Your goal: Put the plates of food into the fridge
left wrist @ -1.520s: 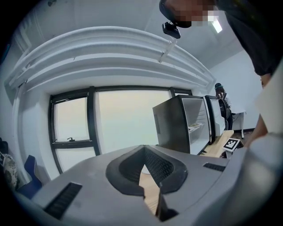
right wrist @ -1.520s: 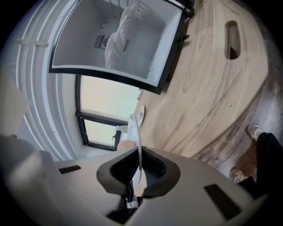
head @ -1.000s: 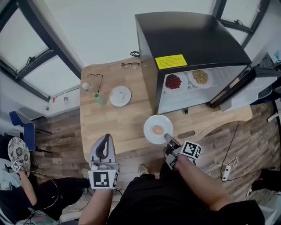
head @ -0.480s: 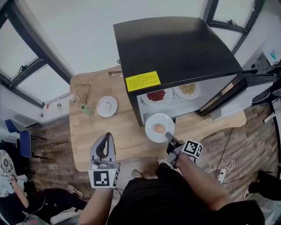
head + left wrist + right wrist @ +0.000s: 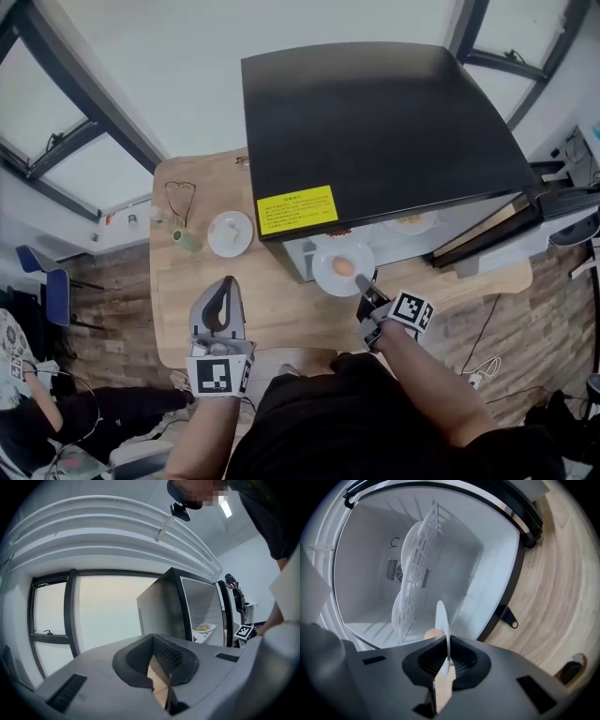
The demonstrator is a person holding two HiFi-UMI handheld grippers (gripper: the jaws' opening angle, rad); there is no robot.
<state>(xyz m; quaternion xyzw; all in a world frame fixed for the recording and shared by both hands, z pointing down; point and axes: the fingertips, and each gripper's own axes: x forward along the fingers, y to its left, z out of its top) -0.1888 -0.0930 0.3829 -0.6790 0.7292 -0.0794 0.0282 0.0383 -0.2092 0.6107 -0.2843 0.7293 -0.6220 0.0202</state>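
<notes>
On the left, the left claw (image 5: 222,284) hangs over the near edge of the table (image 5: 281,302), its jaws drawn together with nothing between them; it takes no part in the carry. Farther back on the table sits a small white plate (image 5: 230,233), with a green bottle (image 5: 186,240) just beside it.

Toward the middle, the plate of food (image 5: 342,266) is off the table, at the mouth of the fridge (image 5: 375,122), just under the yellow label (image 5: 296,209); a round, pale orange piece of food (image 5: 343,267) lies on it. The right claw (image 5: 364,284) is clamped on the plate's near rim and nowhere else; its own view shows the rim edge-on between the pads, with the white shelf (image 5: 415,573) ahead inside.

Right of that, another plate (image 5: 410,223) already on the fridge shelf peeks out from under the black top; the fridge door (image 5: 562,220) stands open at the far right.

The weak point, I judge, is that rim pinch: the plate hangs out beyond the pads, so it could sag or pivot; a tilt would let the round food roll off. Pushed in too low or too fast, its far edge could catch the shelf front or shove the plates already there.
</notes>
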